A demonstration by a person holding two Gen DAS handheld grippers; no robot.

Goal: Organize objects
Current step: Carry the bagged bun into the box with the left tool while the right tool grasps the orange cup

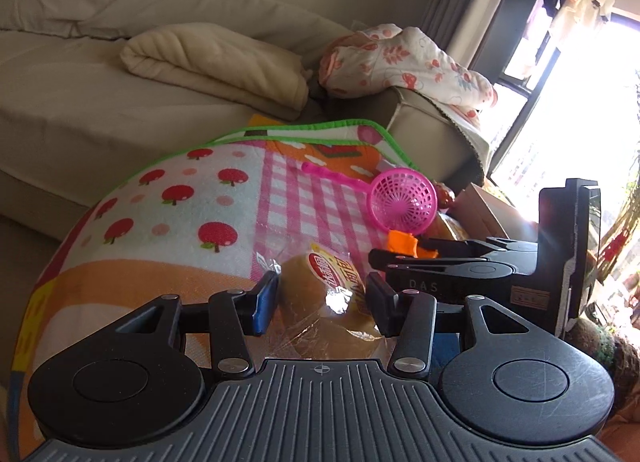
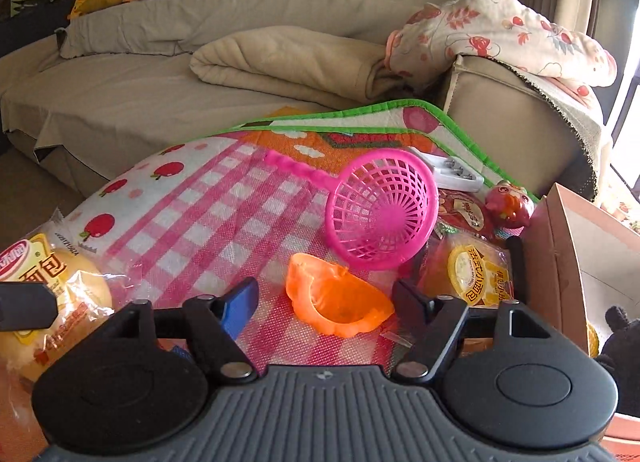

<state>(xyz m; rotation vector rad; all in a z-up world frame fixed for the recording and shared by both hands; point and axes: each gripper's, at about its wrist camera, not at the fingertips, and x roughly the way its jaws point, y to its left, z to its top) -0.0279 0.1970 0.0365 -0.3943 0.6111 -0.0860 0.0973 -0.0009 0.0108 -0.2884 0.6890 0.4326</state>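
Observation:
A wrapped bread bun point(image 1: 328, 302) lies on the colourful play mat point(image 1: 168, 222). My left gripper point(image 1: 322, 300) is open, its fingers on either side of the bun; whether the pads touch the wrapper I cannot tell. The bun also shows at the left edge of the right wrist view point(image 2: 48, 302). My right gripper point(image 2: 326, 302) is open around an orange plastic toy piece point(image 2: 336, 302) on the mat, apart from it. A pink toy strainer point(image 2: 376, 210) lies just beyond. The right gripper also shows in the left wrist view point(image 1: 384, 258).
A second bread pack point(image 2: 476, 274), a red snack pack point(image 2: 464, 210) and a pink pig toy point(image 2: 512, 206) sit beside a cardboard box point(image 2: 576, 262) on the right. A small white case point(image 2: 456, 172) lies on the mat. A beige sofa point(image 2: 120, 102) with folded blankets stands behind.

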